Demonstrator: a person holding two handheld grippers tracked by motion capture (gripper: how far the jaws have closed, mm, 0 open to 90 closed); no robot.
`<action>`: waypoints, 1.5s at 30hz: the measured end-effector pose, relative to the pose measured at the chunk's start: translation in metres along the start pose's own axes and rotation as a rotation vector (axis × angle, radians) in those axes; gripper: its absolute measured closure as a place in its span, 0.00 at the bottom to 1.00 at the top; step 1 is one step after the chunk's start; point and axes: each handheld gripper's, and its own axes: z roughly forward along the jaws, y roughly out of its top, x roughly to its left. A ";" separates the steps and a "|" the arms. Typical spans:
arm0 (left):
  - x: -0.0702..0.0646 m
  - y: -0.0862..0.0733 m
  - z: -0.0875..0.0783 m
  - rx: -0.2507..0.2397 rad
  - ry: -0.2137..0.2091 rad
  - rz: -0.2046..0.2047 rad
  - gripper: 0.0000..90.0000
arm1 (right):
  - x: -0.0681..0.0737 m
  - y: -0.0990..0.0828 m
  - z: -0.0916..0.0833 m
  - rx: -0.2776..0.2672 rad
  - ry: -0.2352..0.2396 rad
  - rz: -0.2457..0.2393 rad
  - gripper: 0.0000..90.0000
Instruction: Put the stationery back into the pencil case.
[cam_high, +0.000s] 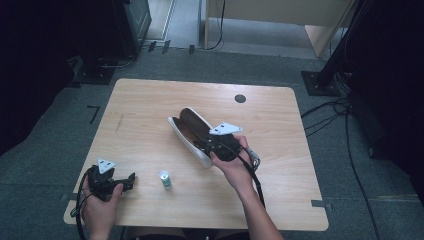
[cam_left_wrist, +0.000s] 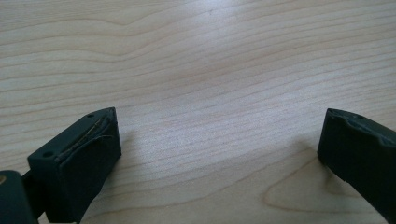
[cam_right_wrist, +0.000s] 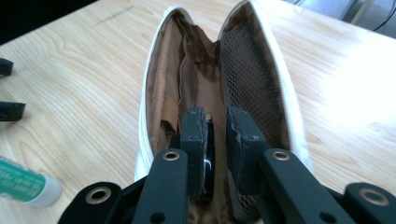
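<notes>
Right gripper (cam_right_wrist: 217, 140) view reveals brown mesh lining inside the white pouch (cam_right_wrist: 289, 93).

We find no legible text; the green-and-white tube (cam_right_wrist: 25, 187) on the desk (cam_right_wrist: 84, 93) carries print too blurred to read.

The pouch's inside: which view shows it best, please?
The right gripper view: it looks straight into the open pouch, showing brown lining and mesh. The high view shows the pouch small, from above. The left gripper view faces bare table.
</notes>
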 end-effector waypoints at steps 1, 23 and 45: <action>0.000 0.000 0.000 0.000 0.000 -0.002 0.00 | -0.001 -0.001 -0.004 -0.005 0.000 0.003 0.86; 0.000 0.000 0.000 0.001 -0.001 0.001 0.00 | -0.036 -0.069 -0.064 -0.052 -0.057 0.134 0.82; 0.000 0.000 0.000 0.001 -0.001 0.002 0.00 | -0.016 -0.143 -0.075 0.013 -0.056 0.158 0.84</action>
